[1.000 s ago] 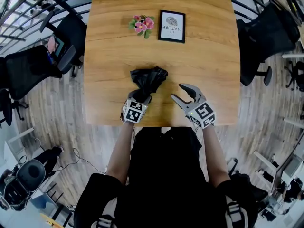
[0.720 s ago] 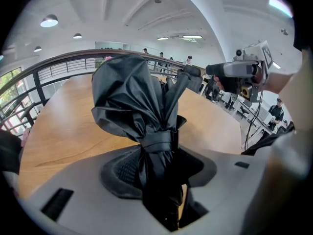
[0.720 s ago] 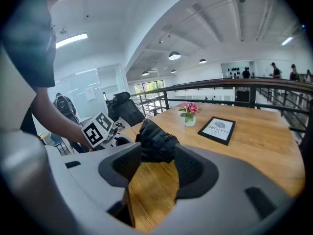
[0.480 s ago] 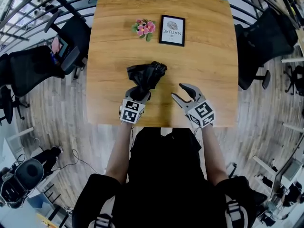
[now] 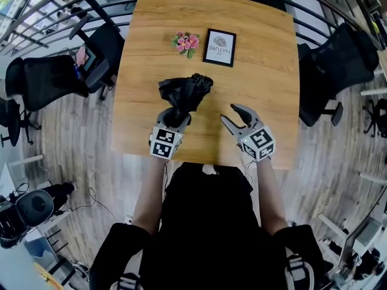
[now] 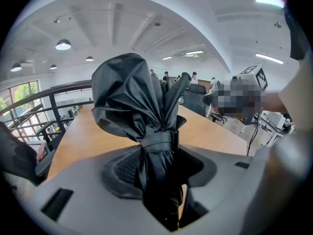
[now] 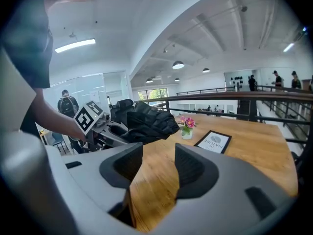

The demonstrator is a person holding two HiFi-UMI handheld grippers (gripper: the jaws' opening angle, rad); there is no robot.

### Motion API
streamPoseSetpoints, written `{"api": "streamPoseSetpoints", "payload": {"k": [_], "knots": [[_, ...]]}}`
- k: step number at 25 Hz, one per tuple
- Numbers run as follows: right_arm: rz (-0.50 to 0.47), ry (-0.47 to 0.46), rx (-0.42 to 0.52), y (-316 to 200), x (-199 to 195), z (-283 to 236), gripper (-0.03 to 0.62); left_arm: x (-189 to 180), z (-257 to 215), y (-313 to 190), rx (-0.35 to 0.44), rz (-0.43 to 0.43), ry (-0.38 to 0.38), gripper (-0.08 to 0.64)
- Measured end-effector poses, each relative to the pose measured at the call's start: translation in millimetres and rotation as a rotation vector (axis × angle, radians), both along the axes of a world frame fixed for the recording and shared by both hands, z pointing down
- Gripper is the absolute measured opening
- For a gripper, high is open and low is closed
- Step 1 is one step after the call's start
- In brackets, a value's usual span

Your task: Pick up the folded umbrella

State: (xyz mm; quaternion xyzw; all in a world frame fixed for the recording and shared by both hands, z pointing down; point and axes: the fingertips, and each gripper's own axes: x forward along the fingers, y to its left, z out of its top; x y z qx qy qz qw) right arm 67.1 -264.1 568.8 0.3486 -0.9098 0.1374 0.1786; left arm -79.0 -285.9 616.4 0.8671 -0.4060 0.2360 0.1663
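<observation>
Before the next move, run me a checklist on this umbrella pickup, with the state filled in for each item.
1. Left claw shut on folded umbrella, at its strapped neck: ok.
2. Umbrella up off the table: ok, per the right gripper view.
3. Right claw empty: ok; jaws apart, just closed a little, nothing between them.
4. Framed picture and flowers clear of the umbrella: ok, at the far side.
5. Grip firm enough to carry: cannot tell.

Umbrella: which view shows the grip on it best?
Left gripper view: the umbrella fills it, with the jaws pressing it below the strap. Head view shows the umbrella small, from above; right gripper view shows mostly its bunched canopy, sideways.
</observation>
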Motion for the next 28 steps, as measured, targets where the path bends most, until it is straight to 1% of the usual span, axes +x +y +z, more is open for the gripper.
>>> {"api": "streamPoseSetpoints", "payload": {"k": [4,9,14,17,20,25,28], "knots": [[-0.025,0.006,0.028,0,12,-7,0.201,7,-27,4,0.067,-0.042,-0.01,0.224],[-0.05,-0.013,0.082,-7,16,-28,0.193,4,-52,11,0.096,-0.111,-0.033,0.224],[-0.081,-0.027,0.118,-12,23,-39,0.193,8,-80,16,0.166,-0.171,-0.019,0.224],[-0.095,-0.028,0.133,-12,29,-44,0.192,13,-87,27,0.169,-0.2,-0.034,0.224],[-0.1,-0.016,0.152,-13,39,-48,0.178,19,-90,37,0.176,-0.214,-0.052,0.224],[-0.1,-0.045,0.18,-12,53,-59,0.173,35,-95,53,0.179,-0.243,-0.037,0.224],[-0.111,-0.047,0.188,-8,56,-63,0.173,43,-97,60,0.187,-0.253,-0.034,0.224]]}}
